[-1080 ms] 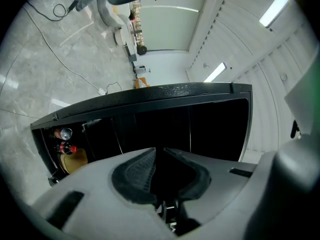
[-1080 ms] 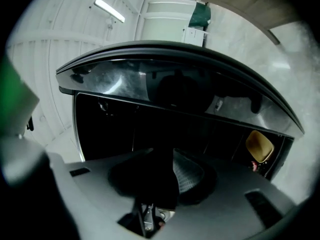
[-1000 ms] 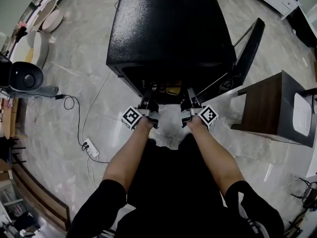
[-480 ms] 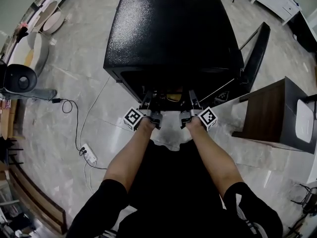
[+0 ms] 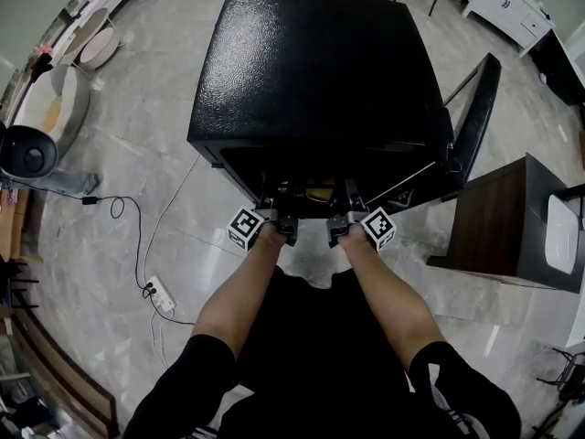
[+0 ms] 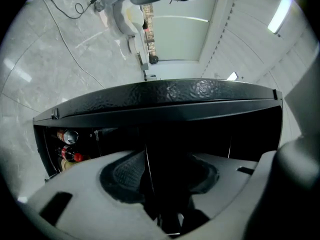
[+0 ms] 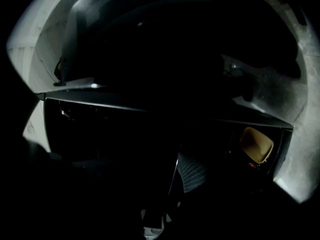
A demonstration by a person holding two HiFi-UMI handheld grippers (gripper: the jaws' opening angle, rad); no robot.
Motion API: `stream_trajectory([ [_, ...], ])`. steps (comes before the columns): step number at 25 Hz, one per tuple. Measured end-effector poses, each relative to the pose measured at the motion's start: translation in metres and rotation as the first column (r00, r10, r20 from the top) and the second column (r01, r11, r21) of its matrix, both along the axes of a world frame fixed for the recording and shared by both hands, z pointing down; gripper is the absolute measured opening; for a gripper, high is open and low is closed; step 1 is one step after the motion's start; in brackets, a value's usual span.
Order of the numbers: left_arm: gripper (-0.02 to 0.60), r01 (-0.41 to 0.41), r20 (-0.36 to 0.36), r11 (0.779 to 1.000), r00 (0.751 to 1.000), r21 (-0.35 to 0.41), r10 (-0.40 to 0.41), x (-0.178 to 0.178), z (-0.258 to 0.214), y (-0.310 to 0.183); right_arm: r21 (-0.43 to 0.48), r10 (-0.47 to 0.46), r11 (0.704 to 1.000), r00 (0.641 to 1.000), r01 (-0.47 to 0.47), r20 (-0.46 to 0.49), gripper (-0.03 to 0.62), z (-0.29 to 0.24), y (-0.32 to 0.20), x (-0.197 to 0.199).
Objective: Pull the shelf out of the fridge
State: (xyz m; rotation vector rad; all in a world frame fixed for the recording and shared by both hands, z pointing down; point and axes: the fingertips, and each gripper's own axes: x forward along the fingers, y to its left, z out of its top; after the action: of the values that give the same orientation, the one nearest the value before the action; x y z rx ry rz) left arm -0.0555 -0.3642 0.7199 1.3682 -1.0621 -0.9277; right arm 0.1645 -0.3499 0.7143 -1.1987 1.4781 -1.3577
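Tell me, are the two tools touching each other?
Apart. The head view shows the left tool and the right tool side by side at the open front of the fridge, with a clear gap between them.

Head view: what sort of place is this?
Probably an indoor test room or workshop, not a fitted kitchen. A small black fridge stands alone on a pale stone-look floor, a power strip lies loose on that floor, and a dark wooden cabinet stands at the right.
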Motion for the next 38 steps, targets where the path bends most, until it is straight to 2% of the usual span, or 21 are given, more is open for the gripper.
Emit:
stream_trajectory([
  [13, 0.167, 0.029, 0.02, 0.999, 0.999, -0.031, -0.028, -0.004, 0.024, -0.012, -0.033, 0.008, 0.999, 1.0, -0.009, -0.016, 0.155, 0.022, -0.015, -0.002],
  [29, 0.167, 0.063, -0.015, 0.998, 0.998, -0.03, -0.063, -0.01, 0.033, -0.031, -0.021, 0.091, 0.996, 0.991, -0.089, 0.098, 0.149, 0.025, -0.034, -0.007],
  [33, 0.163, 0.074, -0.022, 0.997, 0.997, -0.027, -0.075, -0.011, 0.033, -0.035, -0.03, 0.106, 0.994, 0.99, -0.104, 0.097, 0.103, 0.027, -0.035, -0.007],
  [38, 0.123, 0.077, -0.002, 0.997, 0.997, -0.027, -0.077, -0.013, 0.033, -0.037, -0.033, 0.105, 0.994, 0.99, -0.103, 0.092, 0.074, 0.03, -0.034, -0.007],
])
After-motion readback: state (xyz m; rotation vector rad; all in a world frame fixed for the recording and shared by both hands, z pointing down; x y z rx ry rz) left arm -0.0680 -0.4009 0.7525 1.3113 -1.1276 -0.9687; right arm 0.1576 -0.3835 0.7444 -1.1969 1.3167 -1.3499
